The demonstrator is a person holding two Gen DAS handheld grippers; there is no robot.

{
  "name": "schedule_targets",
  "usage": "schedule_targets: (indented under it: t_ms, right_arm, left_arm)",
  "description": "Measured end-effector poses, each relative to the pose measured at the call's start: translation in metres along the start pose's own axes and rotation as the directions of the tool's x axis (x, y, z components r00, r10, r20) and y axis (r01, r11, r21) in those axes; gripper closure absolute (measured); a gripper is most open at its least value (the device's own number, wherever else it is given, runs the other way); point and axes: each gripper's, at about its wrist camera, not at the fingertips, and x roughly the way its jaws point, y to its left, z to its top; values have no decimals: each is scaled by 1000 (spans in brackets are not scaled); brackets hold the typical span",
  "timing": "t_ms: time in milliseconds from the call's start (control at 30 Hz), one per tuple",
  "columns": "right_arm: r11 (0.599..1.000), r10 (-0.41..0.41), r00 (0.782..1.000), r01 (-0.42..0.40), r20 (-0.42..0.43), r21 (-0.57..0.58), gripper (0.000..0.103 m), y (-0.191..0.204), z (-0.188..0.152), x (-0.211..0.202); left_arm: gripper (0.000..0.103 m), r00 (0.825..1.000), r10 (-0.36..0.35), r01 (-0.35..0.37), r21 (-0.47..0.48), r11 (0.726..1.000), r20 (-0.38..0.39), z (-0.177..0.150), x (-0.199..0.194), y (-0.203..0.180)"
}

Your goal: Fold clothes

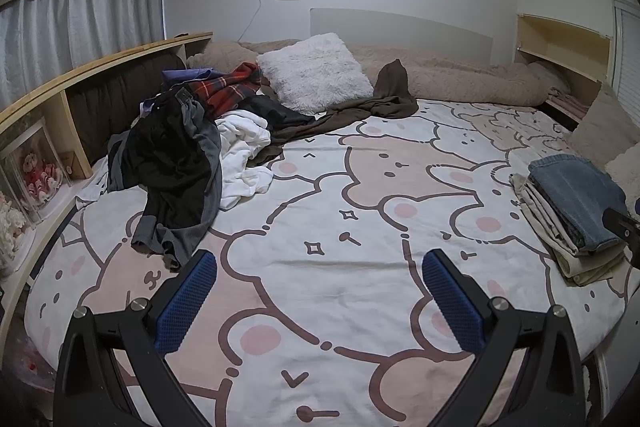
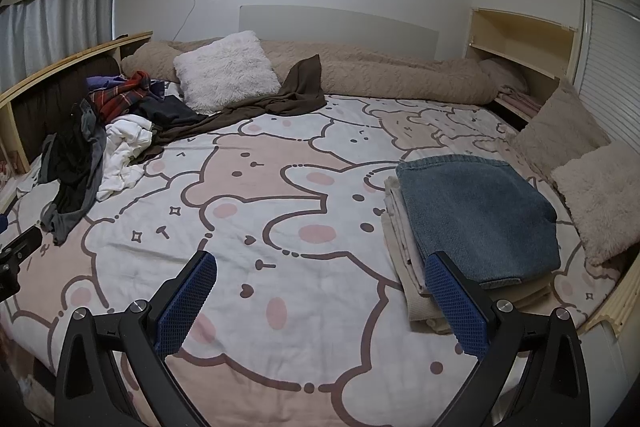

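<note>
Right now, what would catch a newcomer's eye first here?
The bedspread with big pink cartoon bears fills both views. A jumbled heap of clothes lies at its far left, and a neat folded stack topped with denim sits on the right. Both the left gripper and right gripper hover open, empty.

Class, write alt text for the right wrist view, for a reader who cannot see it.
An open right gripper hovers empty over a bear-print bedsheet, beside a folded stack topped by blue denim. An unfolded clothes pile lies far left, near a fluffy white pillow.
</note>
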Motion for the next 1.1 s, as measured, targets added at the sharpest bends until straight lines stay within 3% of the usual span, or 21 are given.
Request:
schedule_targets:
  t_ms: [1100]
  right_arm:
    - [1000, 0, 1000, -1, -24, -19, 0, 7, 0, 8]
  left_arm:
    - [0, 1000, -18, 18, 6, 1000, -14, -2, 6, 0]
